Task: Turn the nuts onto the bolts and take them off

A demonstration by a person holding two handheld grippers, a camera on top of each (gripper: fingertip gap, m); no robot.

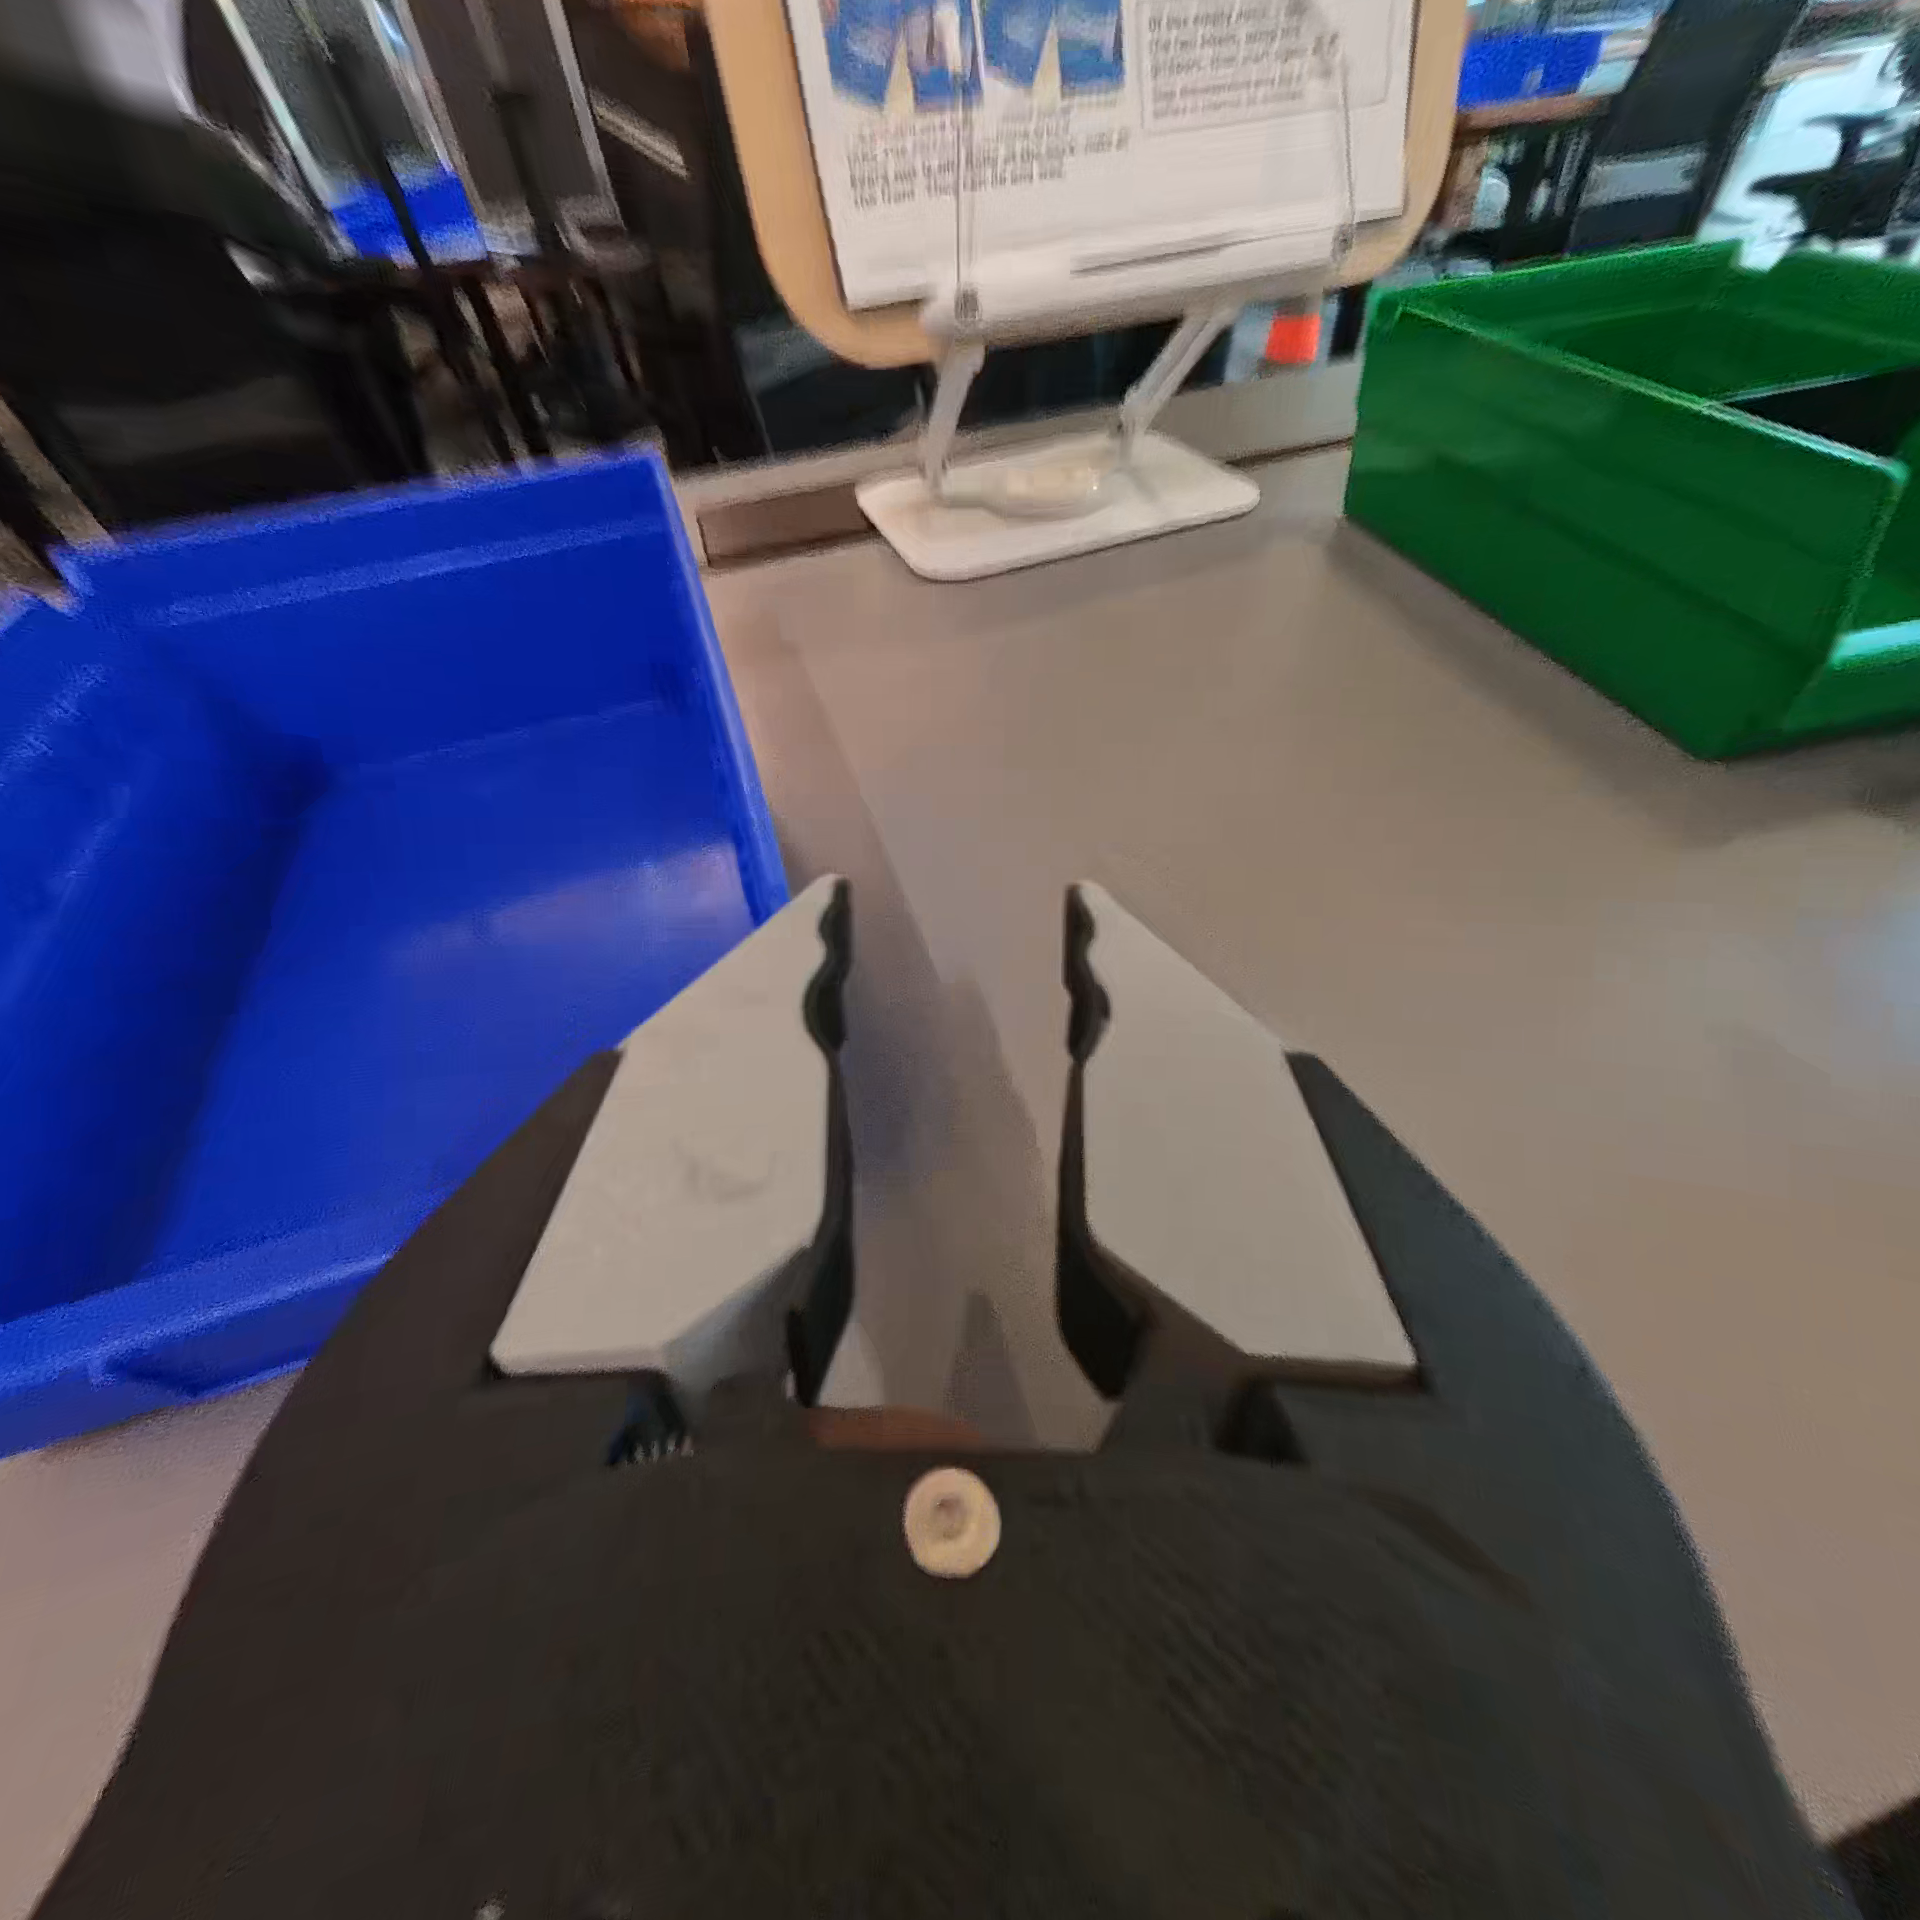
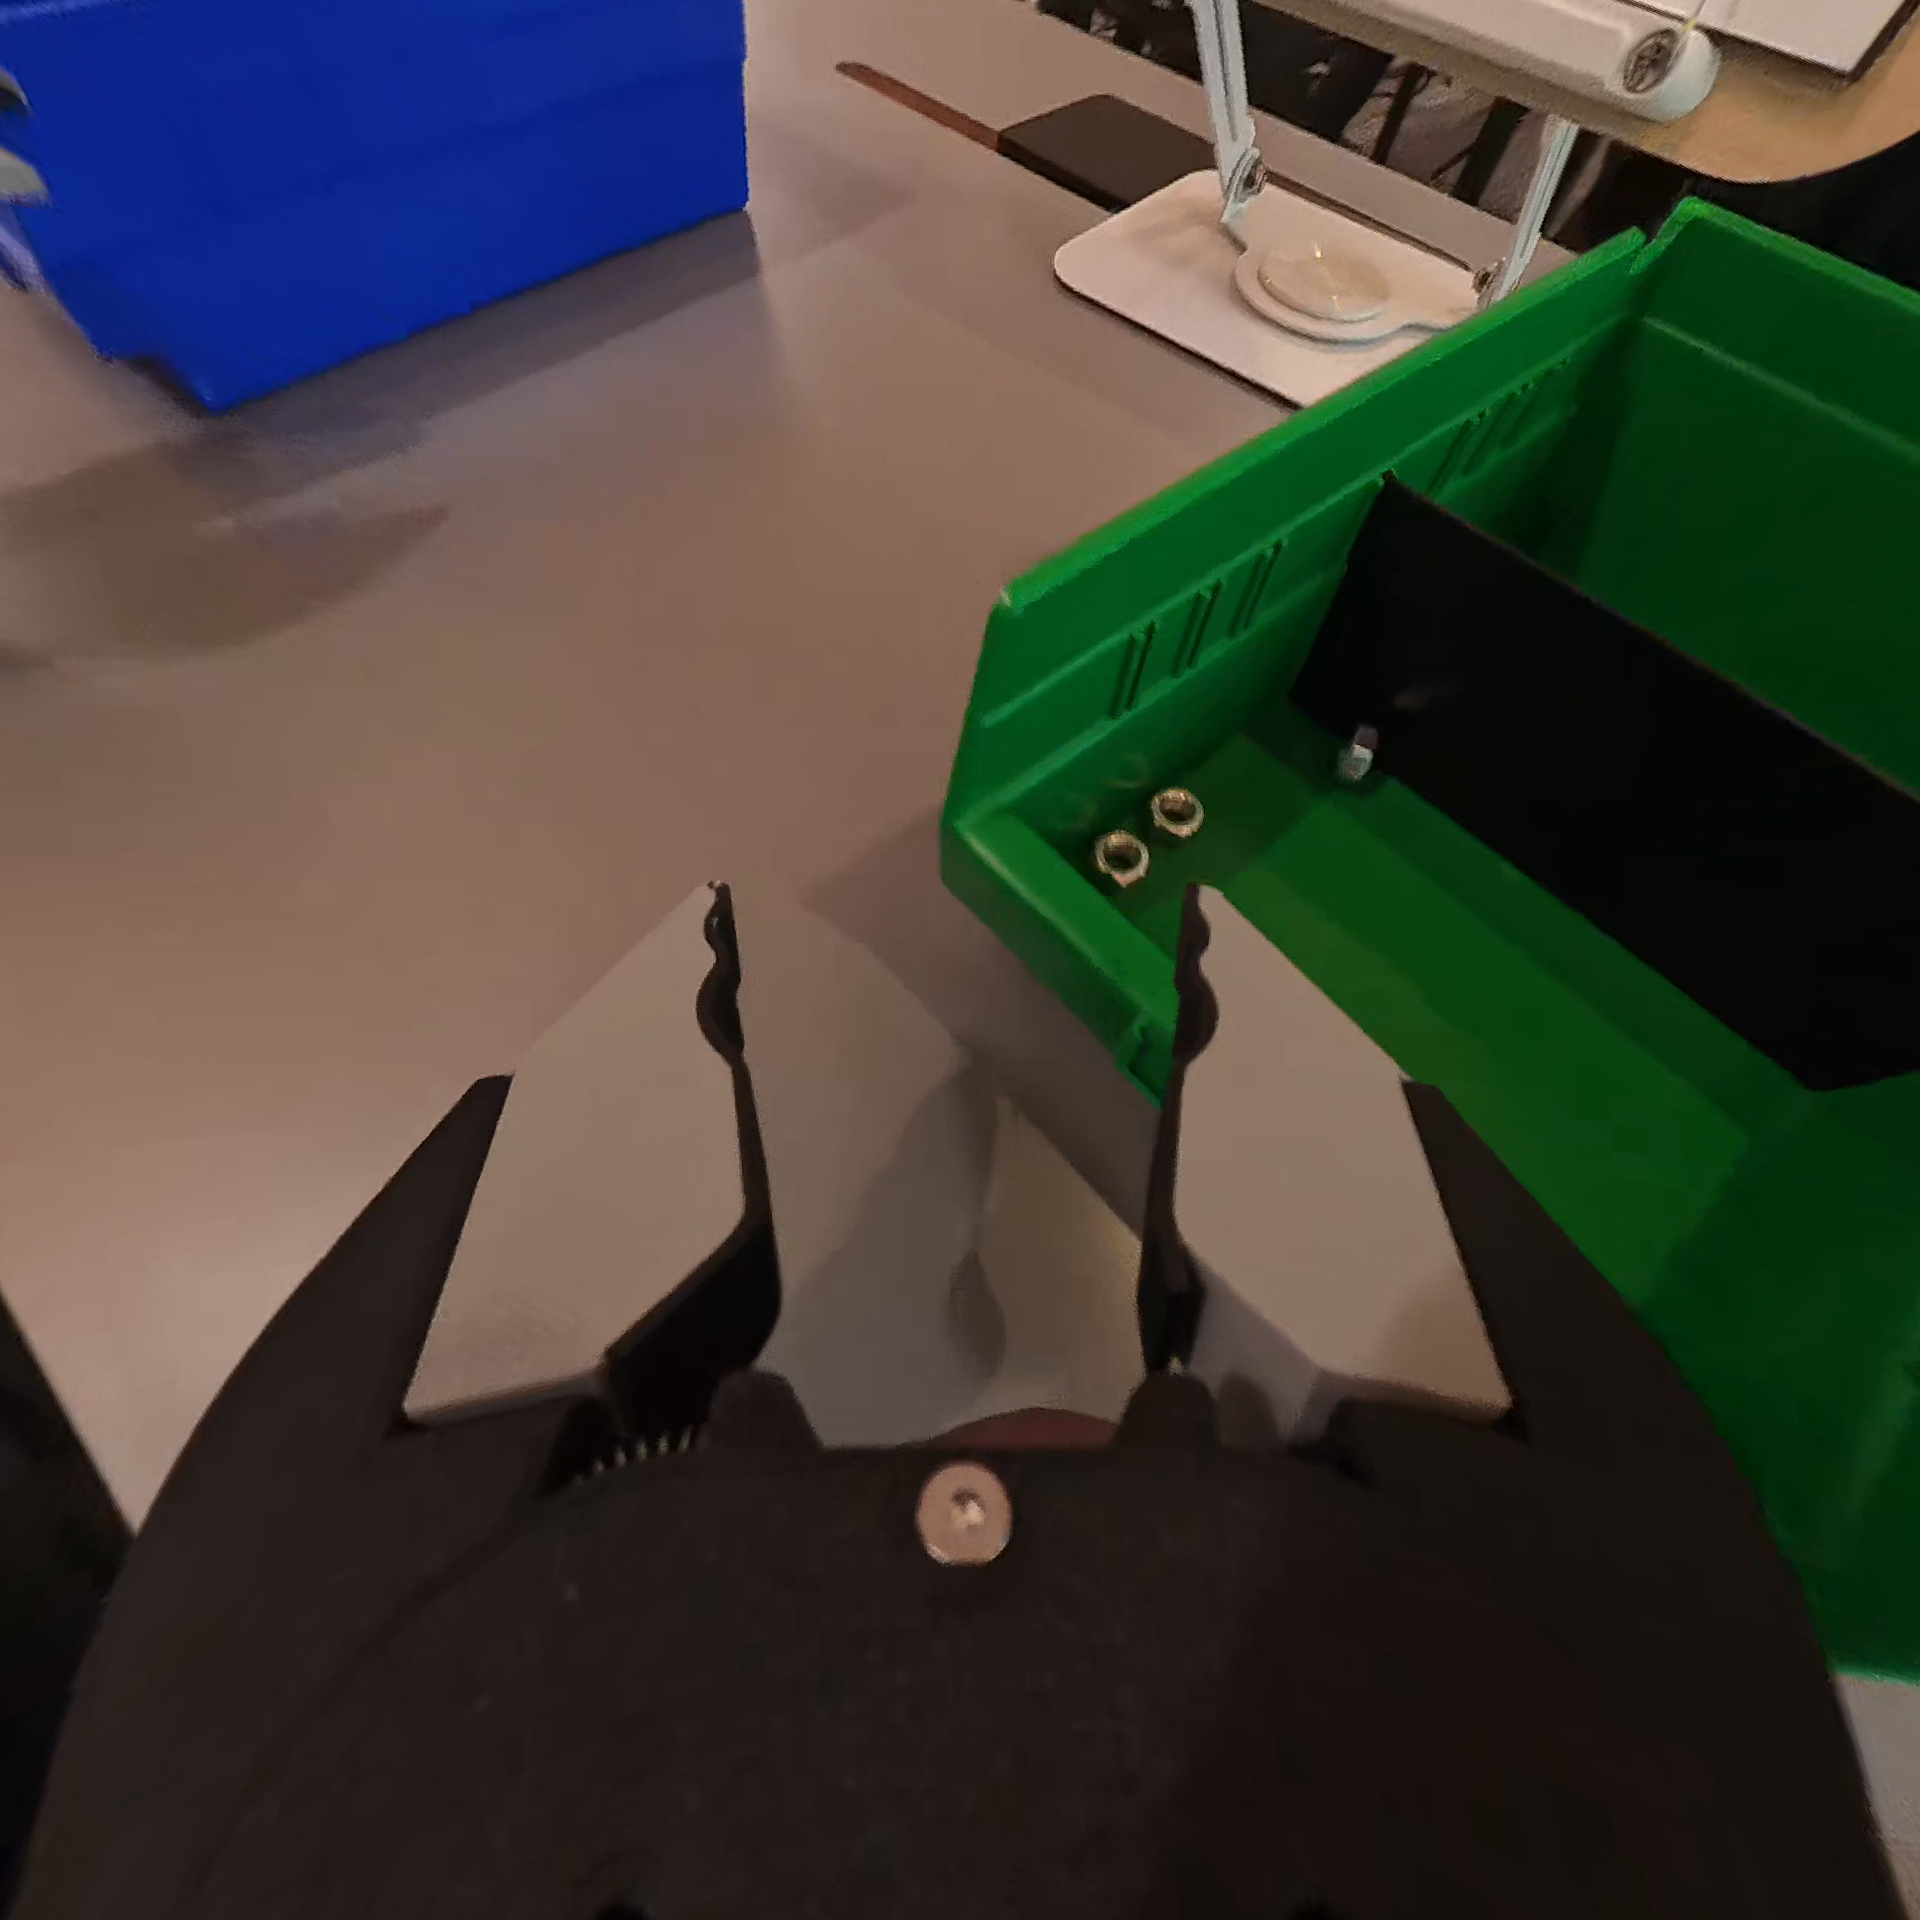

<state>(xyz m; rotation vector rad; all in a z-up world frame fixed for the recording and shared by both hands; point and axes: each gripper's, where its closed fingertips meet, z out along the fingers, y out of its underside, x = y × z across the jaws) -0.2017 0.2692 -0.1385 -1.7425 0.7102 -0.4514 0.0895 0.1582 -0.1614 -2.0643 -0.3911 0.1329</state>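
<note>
My right tongs (image 2: 956,904) gape empty at the near corner of the green bin (image 2: 1299,551), where two brass-coloured nuts (image 2: 1148,831) lie against its wall, handy to pick. My left tongs (image 1: 958,904), also spread and empty, hang over the table (image 1: 1299,935) beside the blue bin (image 1: 395,831). No bolts in sight.

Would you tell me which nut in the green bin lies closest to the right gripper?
The nut in the green bin's near corner; the second nut lies just beyond it.
</note>
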